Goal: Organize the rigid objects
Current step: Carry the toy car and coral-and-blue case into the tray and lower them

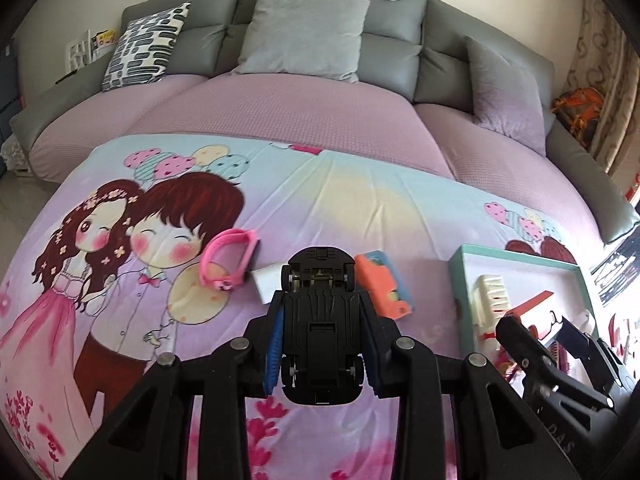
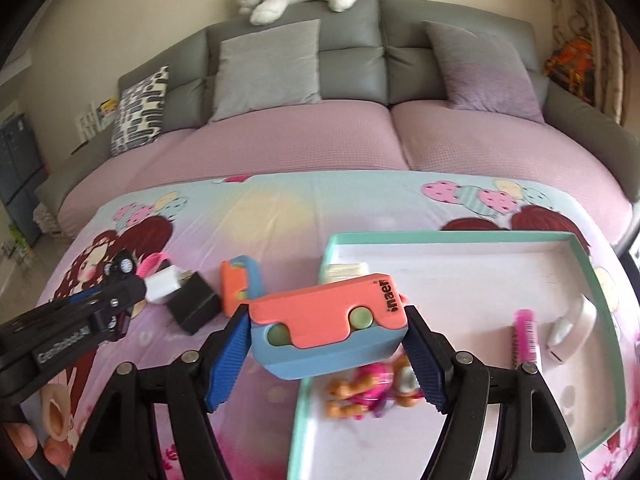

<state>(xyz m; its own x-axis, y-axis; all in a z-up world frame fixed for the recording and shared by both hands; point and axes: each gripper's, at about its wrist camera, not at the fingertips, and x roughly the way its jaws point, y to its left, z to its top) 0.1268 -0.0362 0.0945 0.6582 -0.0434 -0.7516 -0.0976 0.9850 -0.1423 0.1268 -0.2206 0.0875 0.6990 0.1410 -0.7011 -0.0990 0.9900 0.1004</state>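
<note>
My left gripper [image 1: 322, 344] is shut on a black toy car [image 1: 320, 312], underside facing the camera and its nose sticking out past the blue pads, above the cartoon sheet. In the right wrist view that left gripper [image 2: 136, 284] comes in from the left with the car [image 2: 194, 308] at its tips. My right gripper [image 2: 326, 332] is shut on an orange-and-blue block [image 2: 332, 328], held over the near-left corner of a teal-rimmed tray [image 2: 440, 236]. In the left wrist view, the right gripper [image 1: 548, 332] is over the tray [image 1: 520, 258].
The tray holds a pink comb [image 2: 524, 336], a white piece [image 2: 572, 328], a pink-and-orange figure [image 2: 372, 396] and a cream comb [image 2: 348, 270]. On the sheet lie a pink strap [image 1: 224, 256], a white block [image 1: 266, 280] and an orange-and-blue toy [image 1: 384, 284]. A grey sofa [image 1: 396, 52] stands behind.
</note>
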